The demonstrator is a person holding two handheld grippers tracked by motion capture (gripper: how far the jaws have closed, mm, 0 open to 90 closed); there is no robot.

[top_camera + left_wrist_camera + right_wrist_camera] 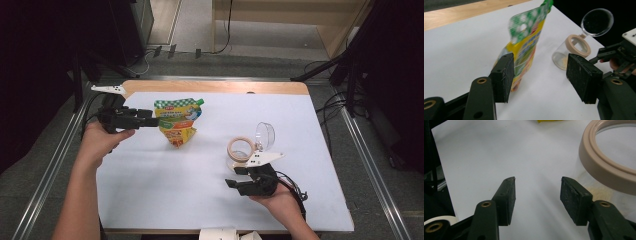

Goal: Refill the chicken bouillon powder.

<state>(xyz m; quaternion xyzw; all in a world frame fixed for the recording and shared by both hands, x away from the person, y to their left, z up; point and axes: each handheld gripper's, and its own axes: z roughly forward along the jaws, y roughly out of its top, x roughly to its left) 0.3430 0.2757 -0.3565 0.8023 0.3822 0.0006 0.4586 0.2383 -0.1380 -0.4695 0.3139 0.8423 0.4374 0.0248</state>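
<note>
- Green-checked, yellow-bodied pouch (178, 120): stands upright just beyond our left gripper (150, 120); jaws part open, one pad beside its lower edge, nothing gripped. Printed lettering too blurred for us to read.
- Clear jar (240, 150) with beige rim, lid hinged open: just ahead of our right gripper (234, 176), to one side; jaws part open, empty.
- White table sheet (165, 185): under both grippers.

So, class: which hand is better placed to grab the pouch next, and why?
Left. The left gripper has open jaws right beside the pouch. The right gripper sits open by the jar, farther from the pouch.
</note>
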